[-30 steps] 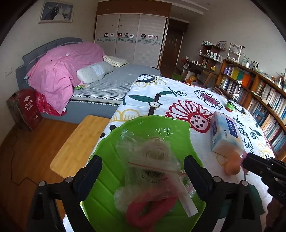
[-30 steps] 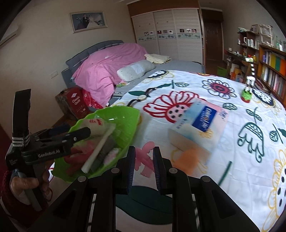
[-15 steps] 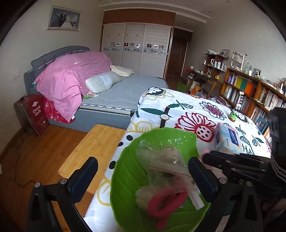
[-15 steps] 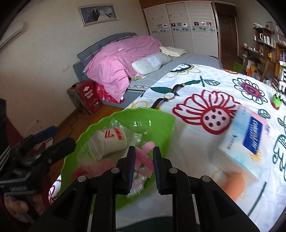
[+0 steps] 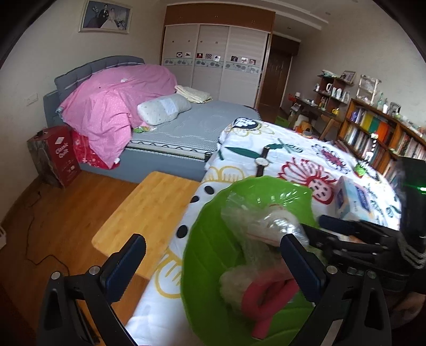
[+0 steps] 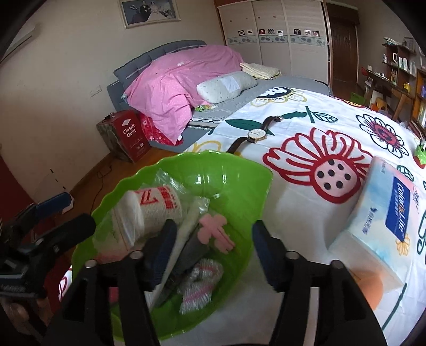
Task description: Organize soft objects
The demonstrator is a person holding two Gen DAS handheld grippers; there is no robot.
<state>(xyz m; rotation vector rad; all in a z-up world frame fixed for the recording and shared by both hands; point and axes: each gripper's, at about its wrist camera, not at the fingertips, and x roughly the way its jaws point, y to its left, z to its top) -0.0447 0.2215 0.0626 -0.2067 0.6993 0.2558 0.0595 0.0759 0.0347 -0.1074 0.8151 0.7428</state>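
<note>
Both grippers, left (image 5: 213, 268) and right (image 6: 213, 247), gape empty; pink flower (image 6: 215, 233) apparently lies between the right's jaws.

A grey upholstered bed (image 5: 170, 138) stands against the cream wall (image 5: 40, 61), with a pink duvet (image 5: 114, 106) heaped at its head beside a pale pillow (image 5: 163, 107). Above hangs a framed wedding portrait (image 5: 106, 16). White sliding wardrobe doors (image 5: 213, 61) fill the far wall (small pictures stuck across them). Bookshelves (image 5: 378, 135) line the right side; the floor (image 5: 40, 213) is wood.
</note>
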